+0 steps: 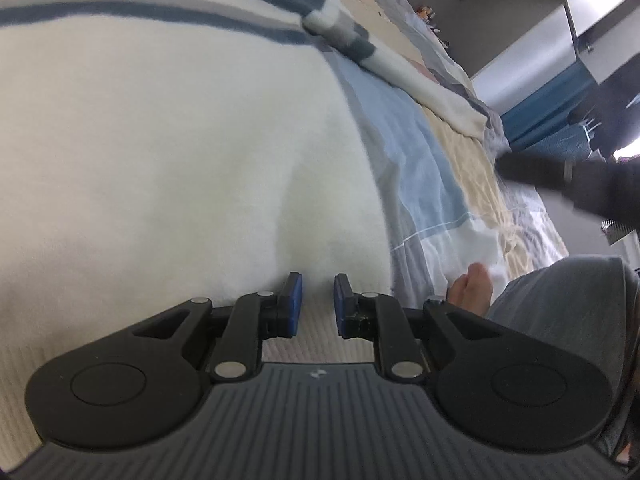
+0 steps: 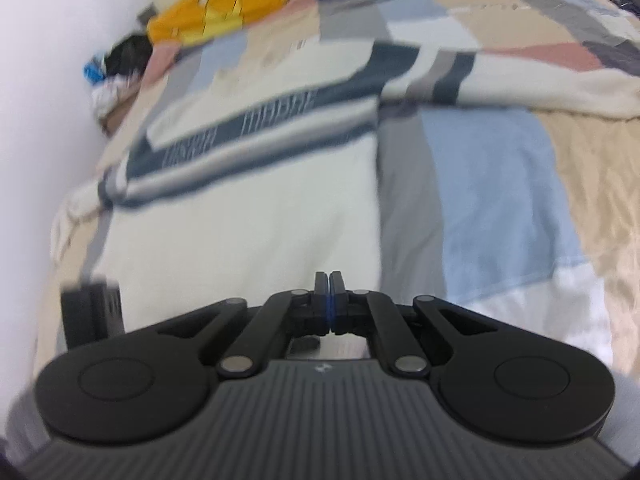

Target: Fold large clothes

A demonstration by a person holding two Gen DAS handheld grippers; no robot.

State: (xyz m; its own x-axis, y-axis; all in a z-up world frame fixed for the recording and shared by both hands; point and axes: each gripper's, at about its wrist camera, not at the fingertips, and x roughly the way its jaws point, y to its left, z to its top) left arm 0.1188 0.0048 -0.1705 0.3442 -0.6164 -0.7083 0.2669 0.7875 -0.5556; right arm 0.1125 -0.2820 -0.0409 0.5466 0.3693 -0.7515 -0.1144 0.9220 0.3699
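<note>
The sweater (image 2: pixel 248 216), cream with dark blue and grey bands and blurred lettering across the chest, lies spread flat on the bed, body toward the cameras; one striped sleeve (image 2: pixel 500 80) reaches out sideways across the cover. Under it is a patchwork bedcover (image 2: pixel 504 200) in light blue, grey, beige, pink and white. At the far end of the bed, against the wall, sits a yellow cushion (image 2: pixel 216 8) with a dark bundle (image 2: pixel 128 56) just beside it.

The left gripper (image 1: pixel 318 304) hangs over the sweater's cream lower part, its blue-padded fingers (image 1: pixel 294 304) a narrow gap apart with nothing between them. The right gripper (image 2: pixel 330 304) is above the sweater's hem near its edge, fingers pressed together, pad to pad, with no cloth visibly caught. In the left wrist view a bare foot (image 1: pixel 472 288) and a grey trouser leg (image 1: pixel 560 300) show beside the bed.
</note>
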